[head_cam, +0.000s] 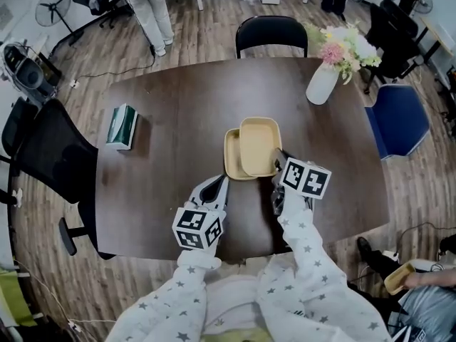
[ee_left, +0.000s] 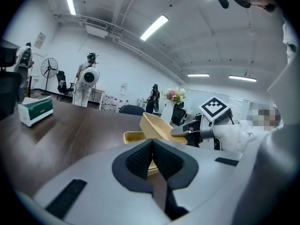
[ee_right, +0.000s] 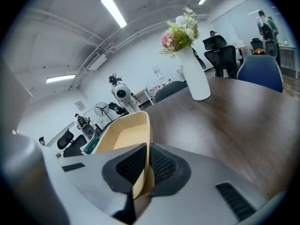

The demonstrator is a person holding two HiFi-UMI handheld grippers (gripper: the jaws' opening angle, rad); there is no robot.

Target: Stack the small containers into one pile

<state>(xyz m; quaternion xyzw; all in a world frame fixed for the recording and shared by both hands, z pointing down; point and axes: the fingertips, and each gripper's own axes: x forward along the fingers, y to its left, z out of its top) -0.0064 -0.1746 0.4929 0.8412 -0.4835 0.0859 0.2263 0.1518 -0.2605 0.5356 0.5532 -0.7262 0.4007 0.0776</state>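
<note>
The upper container (head_cam: 260, 144) looks light, stiff and thin-walled. It hangs tilted over the lower container (head_cam: 231, 155) mid-bench (head_cam: 178, 98). The right hand-held gripper (ee_right: 144, 165) pinches its rim, probably the best hold; the left hand-held gripper (ee_left: 152, 161) is closed, empty.

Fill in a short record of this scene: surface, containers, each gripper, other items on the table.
Surface: dark wooden table
Containers: two tan ones; upper container tilted, overlapping lower container
Right gripper: jaws shut on the upper container's wall
Left gripper: jaws shut, nothing between them
Also on table: green tissue box at left, white vase of flowers at far right
</note>
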